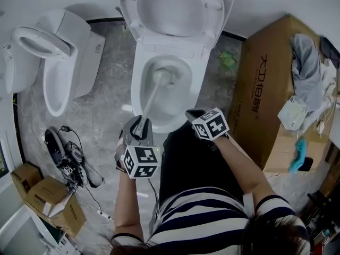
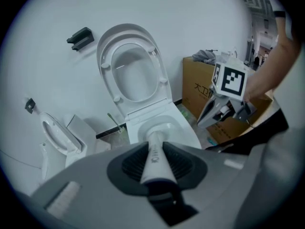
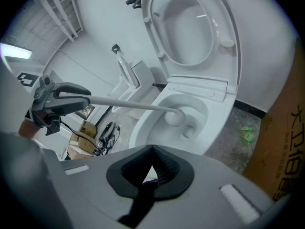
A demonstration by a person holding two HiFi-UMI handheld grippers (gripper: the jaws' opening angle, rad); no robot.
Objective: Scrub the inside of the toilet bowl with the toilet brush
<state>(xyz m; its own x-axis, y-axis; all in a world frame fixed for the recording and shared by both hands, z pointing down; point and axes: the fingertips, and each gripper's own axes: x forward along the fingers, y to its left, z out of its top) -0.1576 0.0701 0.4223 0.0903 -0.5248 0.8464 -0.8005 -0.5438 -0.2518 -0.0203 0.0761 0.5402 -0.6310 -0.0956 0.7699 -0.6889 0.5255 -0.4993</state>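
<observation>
Toilet bowl (image 1: 175, 122) (image 2: 186, 130) (image 3: 209, 128), white and open, lies straight ahead of both pairs of jaws and below them. Its seat and lid (image 1: 170, 7) (image 2: 136, 70) (image 3: 190, 27) stand raised against the wall on the far side of the bowl from the jaws. A large cardboard box (image 1: 265, 100) (image 2: 200, 89) (image 3: 286, 161) stands to the right of the right jaws, near the bowl. A second toilet (image 1: 58, 73) (image 2: 57, 137) (image 3: 126, 73) sits on the floor to the left of the left jaws, well apart from them.

The toilet brush (image 1: 151, 102) (image 2: 157, 156) (image 3: 128, 103) runs forward out of the left jaws and slopes down into the bowl, with its rounded head against the inner wall near the bottom. The left gripper (image 1: 139, 127) (image 2: 156, 163) (image 3: 57, 101) is clamped on the white handle, one dark ribbed pad on each side of it, at the end farthest from the head. The right gripper (image 1: 199, 116) (image 2: 224, 111) (image 3: 152, 168) hangs over the near rim of the bowl, just to the right of the left one and apart from the brush. Its pads are pressed together with nothing between them. A green scrap (image 1: 228, 60) (image 3: 248, 132) lies on the floor between bowl and box, ahead and to the right of the right jaws.
</observation>
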